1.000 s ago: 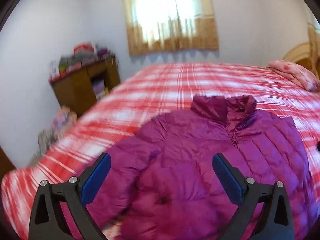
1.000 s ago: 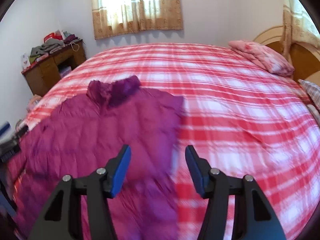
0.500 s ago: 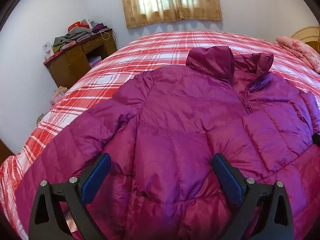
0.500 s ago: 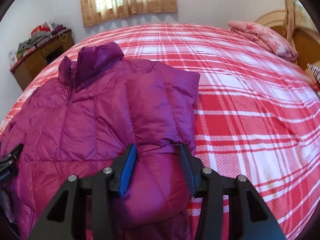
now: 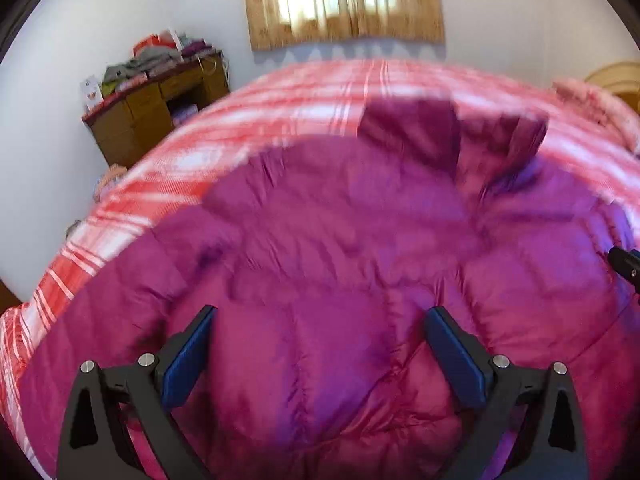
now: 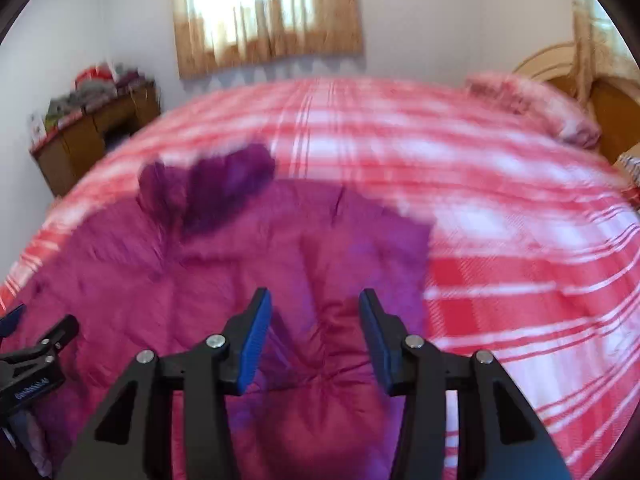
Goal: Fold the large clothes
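Since the earlier frame both grippers have dropped closer to the jacket [image 5: 340,280]. The left gripper [image 5: 320,344] stands wide open above its lower front, holding nothing. The right gripper [image 6: 314,332], half open, straddles a fold without pinching it. The jacket's collar [image 6: 208,188] points away, up the bed [image 6: 500,240].

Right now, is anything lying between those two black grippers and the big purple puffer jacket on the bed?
Nothing visible. The left gripper and right gripper both hang open directly over the purple puffer jacket, which lies alone on the red plaid bedspread.
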The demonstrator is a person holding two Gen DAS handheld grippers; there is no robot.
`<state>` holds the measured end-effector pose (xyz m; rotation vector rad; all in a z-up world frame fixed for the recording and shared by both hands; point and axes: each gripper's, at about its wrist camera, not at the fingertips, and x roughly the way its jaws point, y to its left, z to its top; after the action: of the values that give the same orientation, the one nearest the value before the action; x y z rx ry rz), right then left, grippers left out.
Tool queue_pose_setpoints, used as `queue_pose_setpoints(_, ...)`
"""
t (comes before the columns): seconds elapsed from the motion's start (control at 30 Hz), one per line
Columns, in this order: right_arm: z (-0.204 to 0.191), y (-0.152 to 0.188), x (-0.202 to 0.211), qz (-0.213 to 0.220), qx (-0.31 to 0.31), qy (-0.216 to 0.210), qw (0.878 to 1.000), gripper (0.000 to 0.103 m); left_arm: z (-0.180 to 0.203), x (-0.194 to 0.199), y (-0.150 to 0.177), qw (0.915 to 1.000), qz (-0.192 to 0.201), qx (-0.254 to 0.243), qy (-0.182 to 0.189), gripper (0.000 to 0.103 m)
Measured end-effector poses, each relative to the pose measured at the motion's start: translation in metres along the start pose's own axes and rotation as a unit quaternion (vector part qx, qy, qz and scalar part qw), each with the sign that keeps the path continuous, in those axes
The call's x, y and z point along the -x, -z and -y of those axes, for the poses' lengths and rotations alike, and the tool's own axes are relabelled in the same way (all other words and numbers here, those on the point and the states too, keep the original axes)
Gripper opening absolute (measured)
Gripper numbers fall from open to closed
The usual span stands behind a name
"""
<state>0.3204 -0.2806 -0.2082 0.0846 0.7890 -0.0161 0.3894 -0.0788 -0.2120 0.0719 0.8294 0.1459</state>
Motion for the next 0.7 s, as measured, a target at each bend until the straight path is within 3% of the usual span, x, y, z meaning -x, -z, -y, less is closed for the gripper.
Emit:
queue_pose_setpoints(0.2,0.010,0.007,-0.018,-0.026,-0.014,-0.015,0.999,0.049,0.003,-0.008,0.004,0.9999,-0.011,-0.006,-0.008,0.102)
queue_pose_setpoints(0.4,0.004,0.011,-0.018,-0.029,-0.005,-0.003,1.000,0.049,-0.003,-0.014,0.004,0.9995,-0.024,0.012,0.013,0.102)
queue_pose_setpoints(0.7,-0.003,0.009,-0.022,-0.033,0.009,0.017,0.999,0.049,-0.002,-0.015,0.006,0.9995,-0.025,0.014,0.016,0.102)
